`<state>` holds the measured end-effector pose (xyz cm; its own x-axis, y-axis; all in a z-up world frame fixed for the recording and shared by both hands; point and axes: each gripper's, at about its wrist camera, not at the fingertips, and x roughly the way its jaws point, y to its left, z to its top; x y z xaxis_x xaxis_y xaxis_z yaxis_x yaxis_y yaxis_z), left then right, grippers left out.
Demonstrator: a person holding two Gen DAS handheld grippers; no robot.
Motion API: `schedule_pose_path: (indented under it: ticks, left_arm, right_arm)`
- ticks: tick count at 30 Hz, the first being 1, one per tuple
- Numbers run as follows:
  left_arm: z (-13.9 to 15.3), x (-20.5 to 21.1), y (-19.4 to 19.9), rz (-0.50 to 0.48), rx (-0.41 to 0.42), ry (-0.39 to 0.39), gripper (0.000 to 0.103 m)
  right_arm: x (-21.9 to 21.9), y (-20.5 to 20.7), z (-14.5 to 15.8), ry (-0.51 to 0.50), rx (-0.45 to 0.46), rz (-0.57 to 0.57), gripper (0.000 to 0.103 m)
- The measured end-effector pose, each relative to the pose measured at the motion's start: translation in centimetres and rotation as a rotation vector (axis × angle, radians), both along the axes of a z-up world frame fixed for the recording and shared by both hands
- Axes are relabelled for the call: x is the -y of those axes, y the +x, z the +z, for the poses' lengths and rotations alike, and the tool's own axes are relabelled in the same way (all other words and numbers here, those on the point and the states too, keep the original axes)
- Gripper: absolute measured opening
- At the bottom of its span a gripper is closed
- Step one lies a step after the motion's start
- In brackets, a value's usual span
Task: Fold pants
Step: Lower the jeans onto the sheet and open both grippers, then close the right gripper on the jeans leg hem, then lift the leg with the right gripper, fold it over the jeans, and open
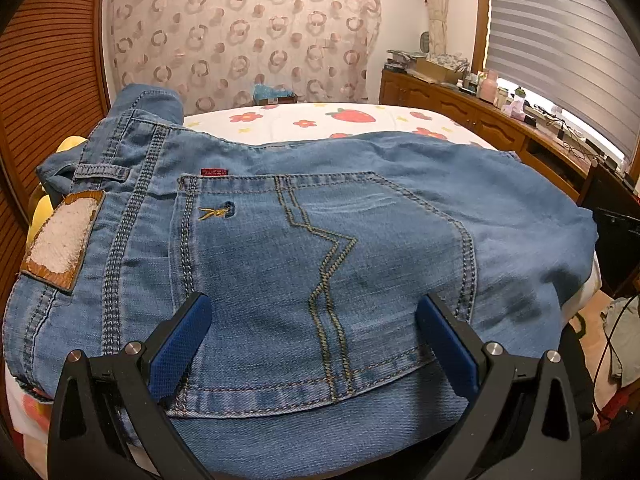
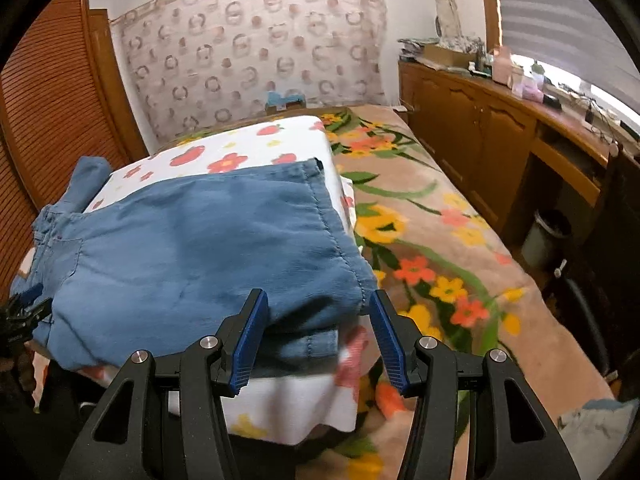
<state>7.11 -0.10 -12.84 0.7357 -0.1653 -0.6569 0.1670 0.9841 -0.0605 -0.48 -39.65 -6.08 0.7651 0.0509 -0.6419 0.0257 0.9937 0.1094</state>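
You held the left gripper (image 1: 314, 314) spread over the jeans (image 1: 320, 240) pocket, pinning nothing; the right gripper (image 2: 316, 320) straddled the folded edge, pads apart.

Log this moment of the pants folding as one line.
pants: folded on floral cloth | left gripper: open over back pocket | right gripper: open at hem end

A white cloth (image 2: 280, 136) printed with red flowers and strawberries covers a raised block on the bed. Beside it lies a tan blanket (image 2: 440, 240) with orange and yellow flowers. A sheer curtain (image 1: 240, 40) with ring patterns hangs on the far wall. A wooden sideboard (image 2: 472, 120) carries boxes and bottles under a striped window blind (image 1: 560, 40). A slatted wooden door (image 2: 52, 100) stands at the left.
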Motion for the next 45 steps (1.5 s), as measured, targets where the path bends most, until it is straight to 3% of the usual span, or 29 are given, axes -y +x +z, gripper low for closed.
schedule_pose_path:
  ticks: [7, 14, 15, 17, 19, 26, 35, 45]
  left_arm:
    - [-0.1, 0.1, 0.0, -0.004, 0.005, 0.008, 0.103]
    - [-0.2, 0.1, 0.0, -0.004, 0.009, 0.007, 0.103]
    - [-0.2, 0.1, 0.0, -0.005, 0.009, 0.005, 0.103]
    - [-0.1, 0.0, 0.0, -0.007, 0.007, -0.005, 0.103]
    - [0.1, -0.3, -0.1, -0.007, 0.004, -0.018, 0.103]
    - [1.7, -1.3, -0.9, 0.005, 0.023, -0.039, 0.103]
    - [4.9, -3.7, -2.5, 0.027, 0.086, -0.056, 0.103]
    - [5.9, -6.4, -3.3, 0.081, 0.107, -0.078, 0.103]
  right_arm:
    - [0.6, 2.5, -1.0, 0.064, -0.070, -0.029, 0.055]
    - [1.9, 3.5, -0.6, 0.136, -0.067, -0.024, 0.055]
    - [1.7, 3.6, -0.6, 0.131, -0.059, -0.027, 0.050]
    - [1.5, 3.4, -0.3, 0.113, -0.037, -0.012, 0.026]
    - [0.9, 2.8, 0.0, 0.104, -0.009, 0.003, 0.014]
    - [-0.9, 1.3, 3.9, 0.036, 0.120, 0.040, 0.009]
    - [-8.2, 1.6, 9.3, -0.013, 0.239, 0.267, 0.008]
    - [-19.4, 2.6, 12.6, 0.013, 0.280, 0.594, 0.008]
